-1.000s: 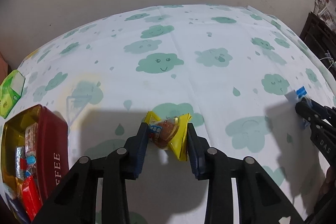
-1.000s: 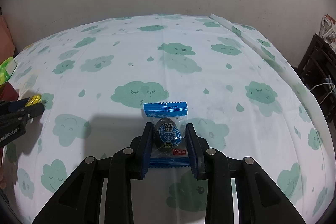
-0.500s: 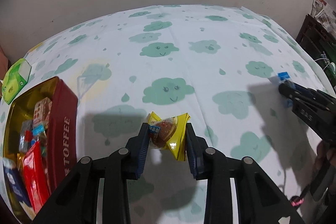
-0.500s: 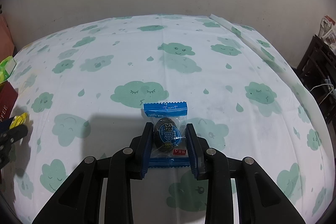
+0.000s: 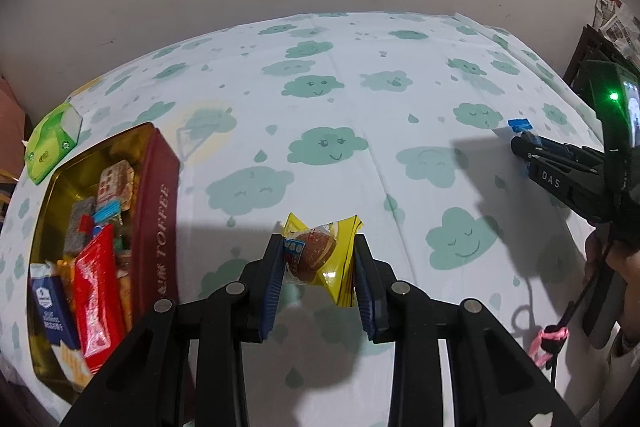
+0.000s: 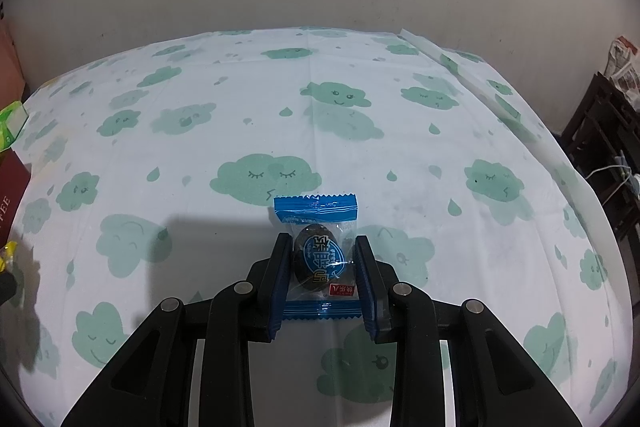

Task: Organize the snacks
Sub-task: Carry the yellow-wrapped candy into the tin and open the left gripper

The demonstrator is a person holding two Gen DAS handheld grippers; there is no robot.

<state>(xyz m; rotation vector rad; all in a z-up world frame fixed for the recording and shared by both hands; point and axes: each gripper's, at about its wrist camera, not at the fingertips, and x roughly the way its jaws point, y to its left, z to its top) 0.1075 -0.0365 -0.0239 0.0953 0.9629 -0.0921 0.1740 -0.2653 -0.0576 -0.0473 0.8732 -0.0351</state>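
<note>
Your left claw (image 5: 319, 259) is clamped on a crinkled yellow packet (image 5: 324, 255), right of the red tin (image 5: 158, 227). Your right claw (image 6: 323, 263) grips a glossy blue-edged packet (image 6: 320, 255) above the cloud-print worktop (image 6: 400, 155).

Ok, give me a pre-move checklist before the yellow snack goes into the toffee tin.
1. Left claw clamped on the yellow snack: ok.
2. Toffee tin open, lid off: ok.
3. Free room in the tin: cannot tell; packets crowd its near end, gold floor shows at the far end.
4. Path over the tin's red wall clear: ok; only tablecloth between.
5. Right claw out of the way: ok; it holds the blue snack far to the right.
6. Green box clear of the tin: ok.
</note>
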